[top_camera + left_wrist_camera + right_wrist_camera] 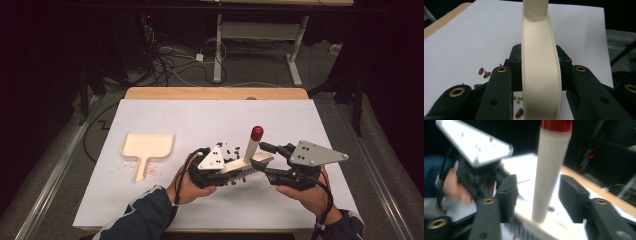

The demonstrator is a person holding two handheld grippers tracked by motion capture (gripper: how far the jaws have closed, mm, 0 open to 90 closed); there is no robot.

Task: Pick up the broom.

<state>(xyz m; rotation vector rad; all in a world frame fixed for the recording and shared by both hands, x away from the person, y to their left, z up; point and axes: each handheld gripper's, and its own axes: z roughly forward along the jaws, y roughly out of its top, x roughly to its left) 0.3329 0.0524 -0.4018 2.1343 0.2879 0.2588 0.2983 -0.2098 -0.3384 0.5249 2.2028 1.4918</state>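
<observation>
The left claw [226,169] is clamped on the cream head of a brush [245,162], near the front middle of the desk [300,120]. In the left gripper view its two black jaws press on both sides of the curved cream head [541,75], which runs straight up the middle of that view.

The brush handle rises from the head, tilted a little, and ends in a red cap [257,133]. The right claw [265,159] stands apart around this handle: in the right gripper view the cream handle [549,175] runs up between the jaws with a clear gap on each side, so the pads do not press on it. The left gripper's grey plate [474,143] shows in that view too, blurred.

Red beans [484,73] and a few small pale seeds [519,99] lie scattered on the white sheet under and beside the left claw. In the high view dark beans [227,148] lie just behind the two grippers.

A cream dustpan [146,150] lies flat to the left, well apart from the brush, with pink specks around its handle.
</observation>
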